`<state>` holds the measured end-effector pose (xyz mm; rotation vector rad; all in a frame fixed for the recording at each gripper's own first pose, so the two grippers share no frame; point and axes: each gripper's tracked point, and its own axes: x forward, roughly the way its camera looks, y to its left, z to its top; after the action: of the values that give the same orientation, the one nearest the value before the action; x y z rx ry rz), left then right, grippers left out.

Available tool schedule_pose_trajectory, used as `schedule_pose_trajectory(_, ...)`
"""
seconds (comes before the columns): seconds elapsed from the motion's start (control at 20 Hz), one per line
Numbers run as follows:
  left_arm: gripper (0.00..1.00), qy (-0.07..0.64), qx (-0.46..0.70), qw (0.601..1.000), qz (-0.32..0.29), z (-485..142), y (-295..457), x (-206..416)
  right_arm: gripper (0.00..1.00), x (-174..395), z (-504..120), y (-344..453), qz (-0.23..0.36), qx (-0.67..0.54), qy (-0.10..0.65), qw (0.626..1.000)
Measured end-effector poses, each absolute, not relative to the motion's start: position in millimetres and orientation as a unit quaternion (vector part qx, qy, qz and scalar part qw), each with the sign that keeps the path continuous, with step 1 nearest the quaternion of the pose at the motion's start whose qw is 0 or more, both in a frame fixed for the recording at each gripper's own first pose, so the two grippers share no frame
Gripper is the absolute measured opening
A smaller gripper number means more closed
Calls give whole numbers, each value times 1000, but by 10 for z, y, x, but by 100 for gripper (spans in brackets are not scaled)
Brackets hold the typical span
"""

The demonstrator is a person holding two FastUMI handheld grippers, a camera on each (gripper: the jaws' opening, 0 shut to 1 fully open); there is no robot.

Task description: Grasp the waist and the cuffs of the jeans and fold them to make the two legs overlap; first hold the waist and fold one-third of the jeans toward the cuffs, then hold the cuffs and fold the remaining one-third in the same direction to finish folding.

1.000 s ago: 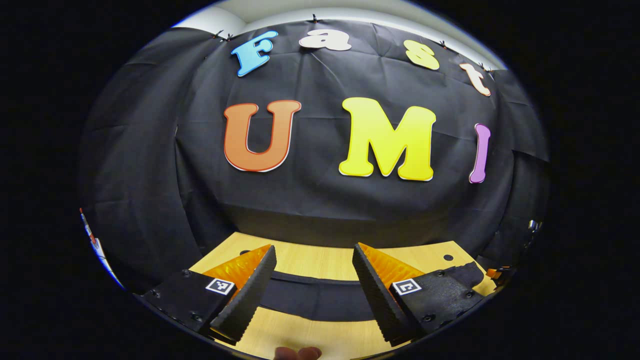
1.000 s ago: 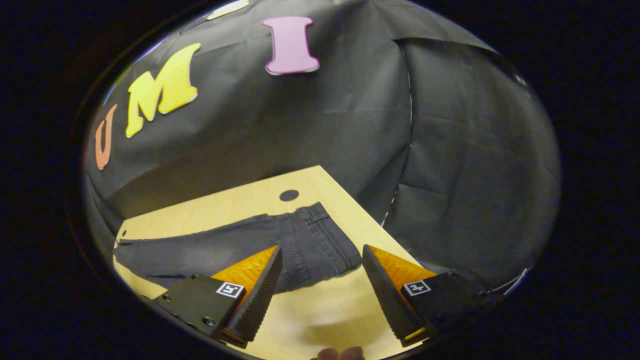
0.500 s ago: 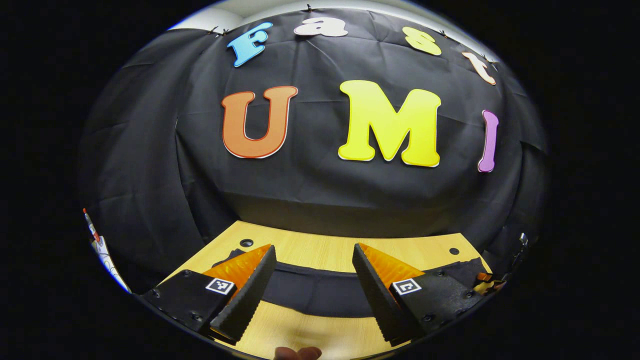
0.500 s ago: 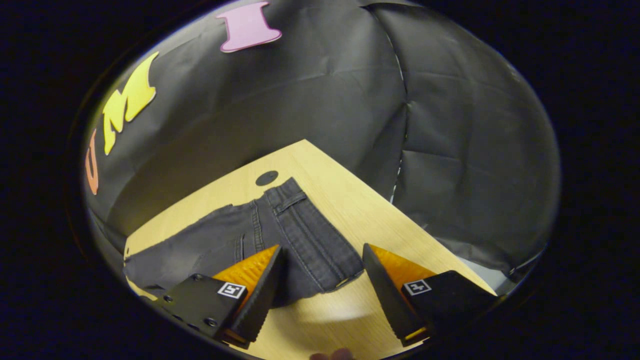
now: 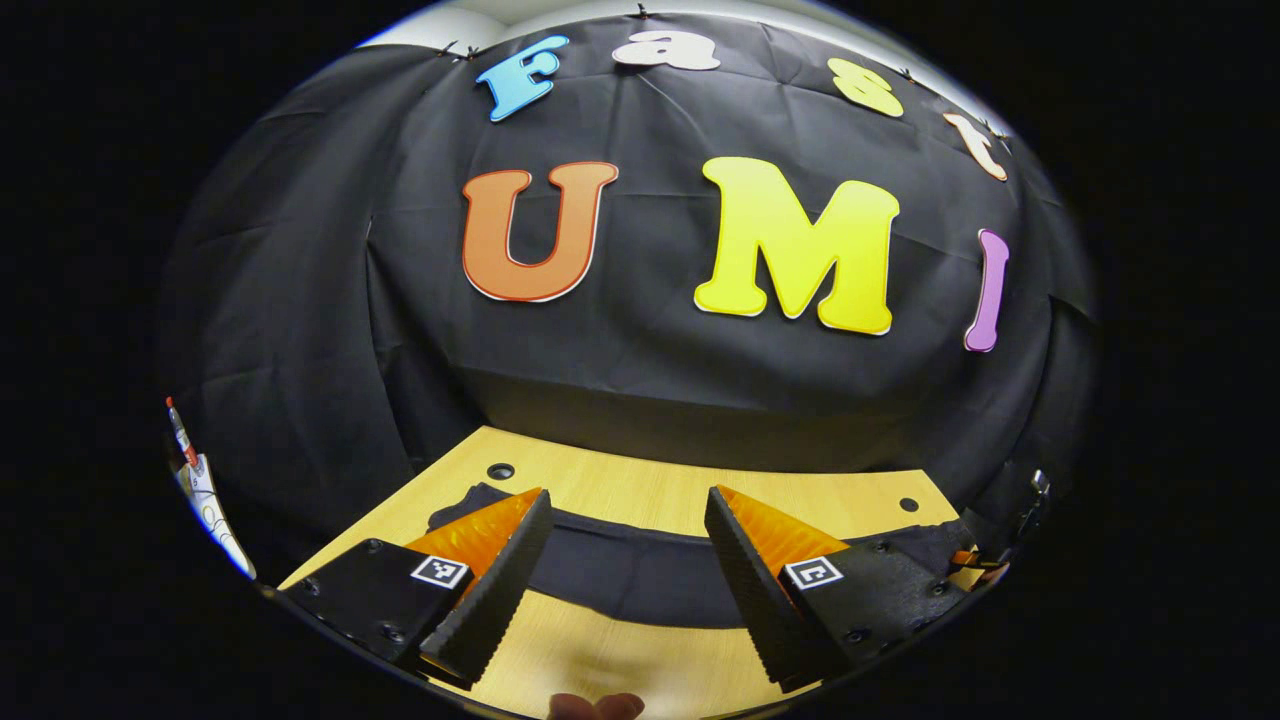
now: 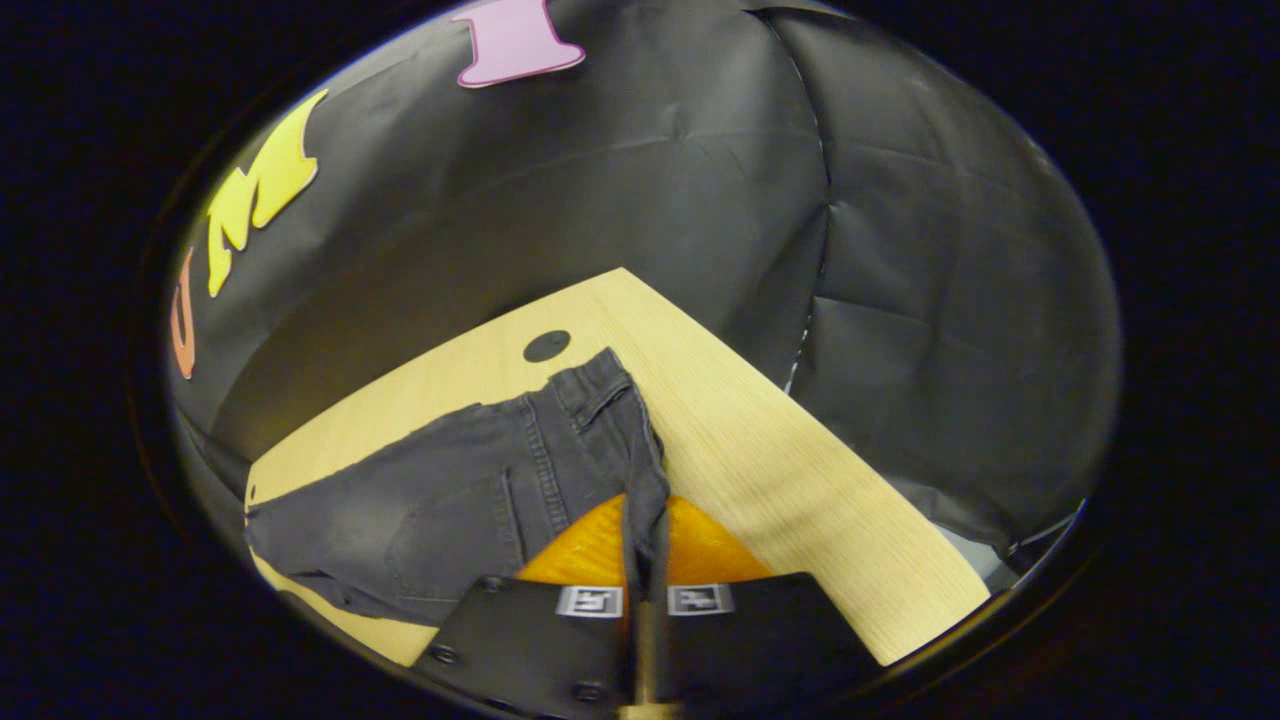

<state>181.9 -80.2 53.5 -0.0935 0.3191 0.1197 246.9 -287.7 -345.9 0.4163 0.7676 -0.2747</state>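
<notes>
The jeans [image 6: 470, 490] are seen as matt, dark woven denim with raised stitched seams. Beneath them, the tabletop [image 6: 760, 450] is shown as smooth, pale wood-grain laminate.

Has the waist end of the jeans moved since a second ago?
Yes. The right gripper has shut on the jeans waistband, pulling its near corner up off the table, away from the round hole.
</notes>
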Motion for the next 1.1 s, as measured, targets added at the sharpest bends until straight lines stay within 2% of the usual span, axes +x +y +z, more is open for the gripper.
schedule_pose_trajectory(0.05, 99, 155, -46, 985, 63, 547, -736, 1803, 1, 2454, -3392, -2873, -136, 212, 372, 894)
schedule_pose_trajectory(0.15, 99, 151, -53, 985, 69, 553, -587, 1766, 1, 2451, -3127, -2820, -135, 227, 361, 894)
schedule_pose_trajectory(0.4, 99, 142, -78, 983, 89, 508, -149, 1627, 1, 2535, -2168, -2474, -106, 194, 315, 923)
schedule_pose_trajectory(0.5, 99, 133, -80, 983, 95, 495, 49, 1560, 1, 2622, -1697, -2132, -82, 186, 293, 934)
schedule_pose_trajectory(0.55, 99, 130, -78, 984, 96, 498, 151, 1534, 5, 2654, -1484, -1907, -64, 176, 284, 940)
schedule_pose_trajectory(0.6, 99, 126, -74, 984, 100, 500, 254, 1503, 1, 2706, -1272, -1650, -47, 163, 275, 946)
schedule_pose_trajectory(0.7, 99, 114, -69, 986, 102, 538, 448, 1450, 5, 2787, -920, -1069, -12, 139, 260, 956)
schedule_pose_trajectory(0.9, 99, 102, -66, 987, 107, 568, 866, 1318, 1, 2828, -683, 329, 63, 100, 246, 962)
schedule_pose_trajectory(1.1, 99, 115, -67, 984, 120, 463, 1295, 1117, 1, 2739, -1225, 1546, 122, 80, 273, 951)
